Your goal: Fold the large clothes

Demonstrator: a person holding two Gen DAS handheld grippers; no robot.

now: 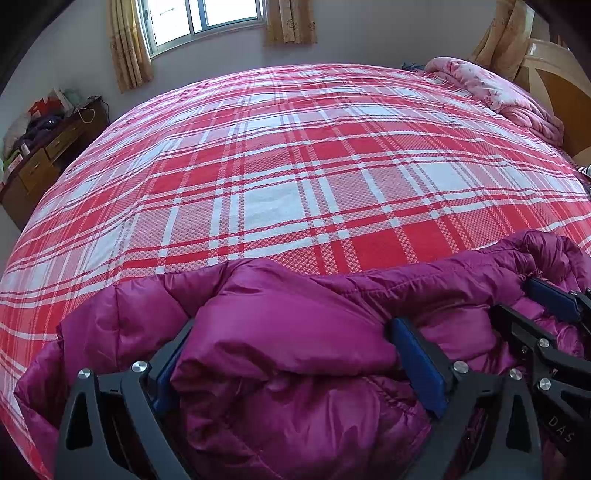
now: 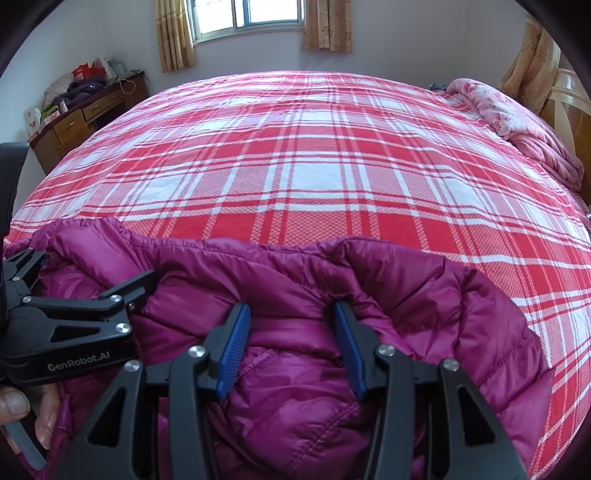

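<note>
Magenta quilted puffer jacket [image 1: 295, 369] heaped at the near edge of a bed, over a red-and-white plaid bedspread [image 1: 280, 184]. Left claw [image 1: 291, 354] spread wide around a thick fold of the jacket, blue pads pressed into the padding on both sides, fabric bulging between them: clamped on the jacket. Right claw [image 2: 291, 332] narrower, blue pads apart with a puffy ridge of the same jacket bunched between them, tips sunk into the cloth at the top of the ridge; gripped, by the look of the puckered fabric at each tip. Both claws close together, side by side, each showing at the edge of the other's view: the right one at the far right of the left wrist view, the left one at the far left of the right wrist view, lettered "GenRobot.AI". Fingers [image 2: 22, 410] of a hand under that left claw, at the lower left corner. Rest of the bedspread flat and bare out to the far side. Pink floral quilt [image 1: 495, 96] rolled up at the right, against a pale wooden headboard [image 1: 550, 77]. Wooden dresser [image 2: 85, 114] with clutter on top at the left wall. Window [image 2: 247, 16] with tan curtains [image 2: 173, 37] straight ahead.
</note>
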